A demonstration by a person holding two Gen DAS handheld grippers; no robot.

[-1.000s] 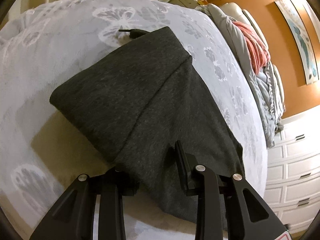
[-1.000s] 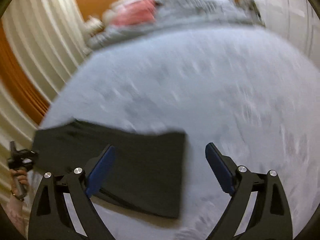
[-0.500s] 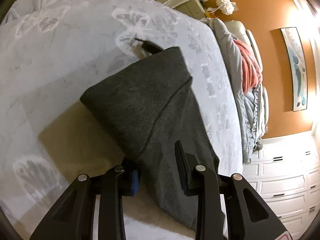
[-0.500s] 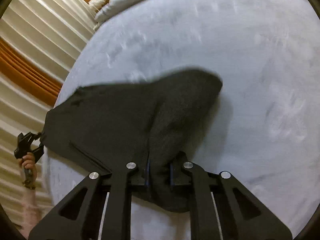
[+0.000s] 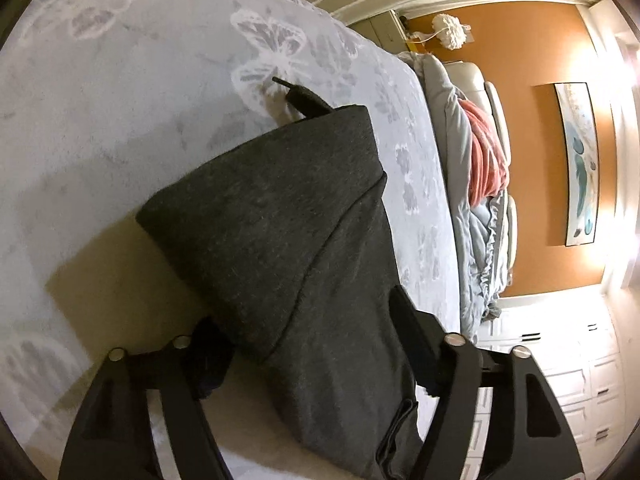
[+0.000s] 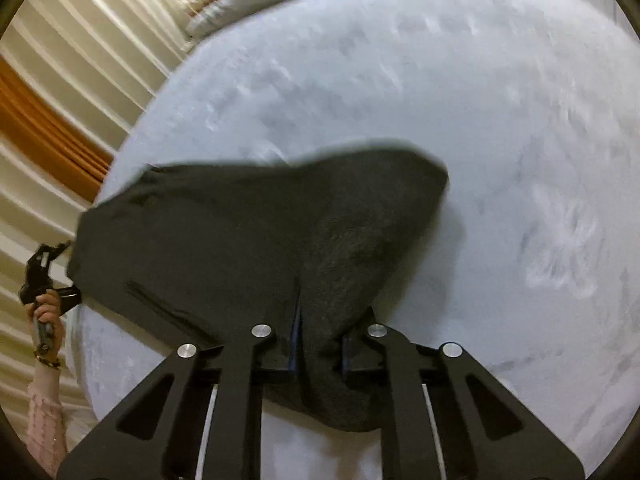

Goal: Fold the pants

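A: Where are the pants lying?
B: Mid-frame on the bed, partly lifted.
A: And the grippers?
B: The right gripper is pinching a fold at lower centre; the left gripper is straddling the cloth, fingers spread.

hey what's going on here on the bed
A person is folding dark grey knit pants on a pale butterfly-print bedspread, with a two-finger tool in each hand. The right tool is shut on a bunched edge of the cloth. The left tool straddles the other end; its grip is unclear. The cloth is lifted at both ends.
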